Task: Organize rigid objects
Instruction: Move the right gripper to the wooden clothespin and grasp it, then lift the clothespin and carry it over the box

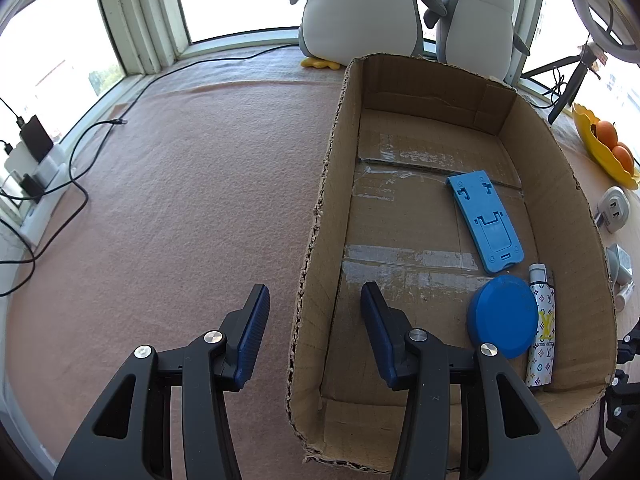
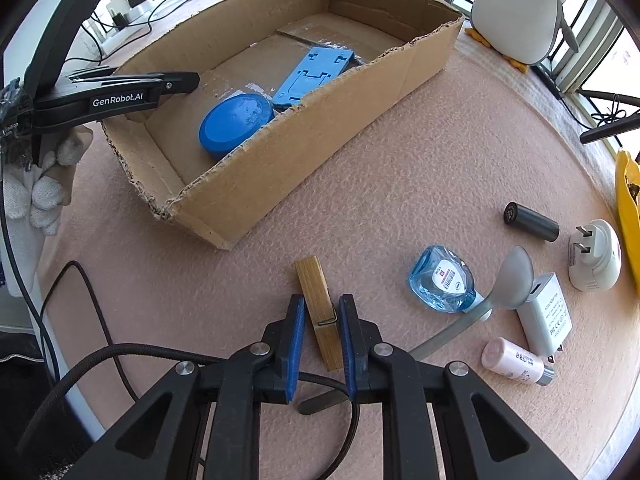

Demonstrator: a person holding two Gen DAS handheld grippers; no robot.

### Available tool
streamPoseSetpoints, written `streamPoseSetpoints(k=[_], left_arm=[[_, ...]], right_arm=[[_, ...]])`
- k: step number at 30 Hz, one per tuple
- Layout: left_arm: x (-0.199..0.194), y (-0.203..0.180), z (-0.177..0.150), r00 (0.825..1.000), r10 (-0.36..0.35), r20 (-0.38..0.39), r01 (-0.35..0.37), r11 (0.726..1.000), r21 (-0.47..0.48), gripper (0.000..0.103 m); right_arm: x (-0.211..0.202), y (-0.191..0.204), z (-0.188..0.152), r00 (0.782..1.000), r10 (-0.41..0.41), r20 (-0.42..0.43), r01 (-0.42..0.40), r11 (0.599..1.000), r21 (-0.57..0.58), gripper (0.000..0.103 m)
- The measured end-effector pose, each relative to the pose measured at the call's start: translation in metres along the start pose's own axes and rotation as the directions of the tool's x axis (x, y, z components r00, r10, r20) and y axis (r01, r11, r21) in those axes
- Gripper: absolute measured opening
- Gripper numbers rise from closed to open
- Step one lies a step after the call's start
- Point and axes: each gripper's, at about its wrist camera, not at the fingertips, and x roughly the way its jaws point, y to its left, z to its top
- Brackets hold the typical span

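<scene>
A cardboard box (image 1: 320, 208) (image 2: 320, 128) sits on the pink cloth. It holds a blue phone stand (image 1: 484, 220) (image 2: 308, 74), a blue round lid (image 1: 504, 316) (image 2: 236, 122) and a patterned tube (image 1: 542, 328). My left gripper (image 1: 312, 340) is open and empty, straddling the box's left wall. It also shows in the right wrist view (image 2: 120, 92) over the box's near corner. My right gripper (image 2: 320, 328) is shut on a wooden clothespin (image 2: 320, 312), low over the cloth in front of the box.
Right of the clothespin lie a blue dental floss case (image 2: 442, 280), a grey spoon (image 2: 508, 280), a white charger (image 2: 546, 312), a pink tube (image 2: 516, 362), a black cylinder (image 2: 530, 222) and a white plug (image 2: 596, 256). Penguin toys (image 1: 360, 12), a yellow fruit bowl (image 1: 600, 148) and cables (image 1: 72, 184) ring the cloth.
</scene>
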Motion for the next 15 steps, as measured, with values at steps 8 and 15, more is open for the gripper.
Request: streamPoseSetpoints(k=[8,15], left_arm=[[0.000,0.002,0.000,1.000,-0.002,0.000,0.002,1.000,-0.003,0.047],[0.000,0.002,0.000,1.000,-0.002,0.000,0.002,1.000,-0.003,0.047]], right_arm=[[-0.008,-0.015,0.001,0.997,0.042,0.058,-0.049,0.992,0.120,0.011],[-0.028,-0.024,-0.002,0.988,0.067,0.140,-0.097,0.969,0.225,0.011]])
